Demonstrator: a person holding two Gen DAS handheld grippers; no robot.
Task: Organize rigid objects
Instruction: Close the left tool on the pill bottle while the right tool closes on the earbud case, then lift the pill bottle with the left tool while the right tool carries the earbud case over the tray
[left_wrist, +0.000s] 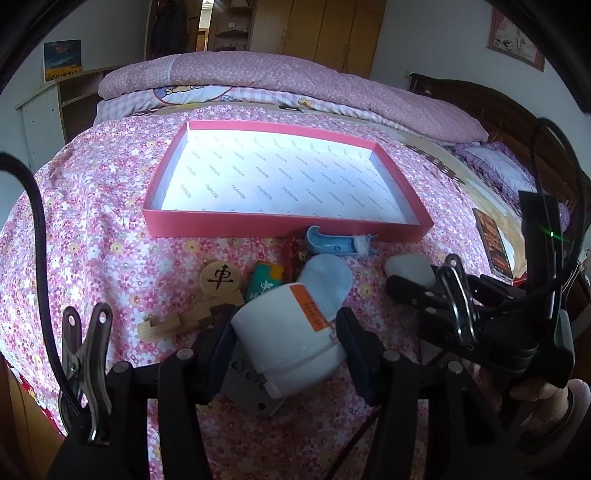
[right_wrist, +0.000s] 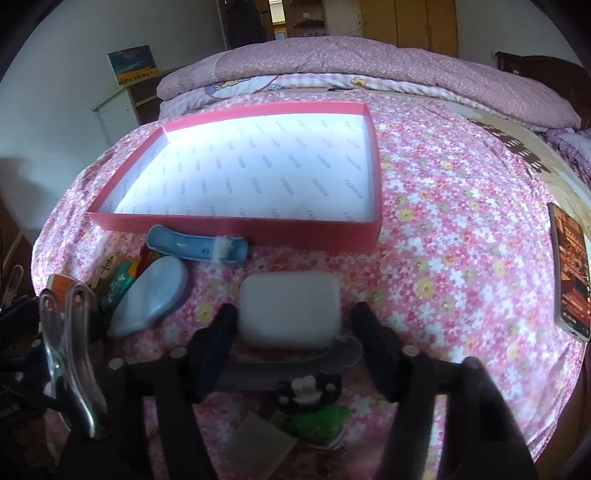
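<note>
Presently: left gripper (left_wrist: 286, 341) spread around white cylindrical plastic bottle (left_wrist: 286, 338), unclamped; right gripper (right_wrist: 291, 336) spread around white rounded plastic case (right_wrist: 290, 308).

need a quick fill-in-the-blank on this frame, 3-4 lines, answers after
1. The white bottle between the left tool fingers has an ___ label.
2. The white case lies between the ___ tool fingers.
3. The pink box holds ___ objects.
4. The wooden disc lies ___ the box.

Answers: orange; right; no; outside

A white case (right_wrist: 289, 308) lay between the spread fingers of the right gripper (right_wrist: 291, 328), near a pink tray (right_wrist: 236, 223).
</note>
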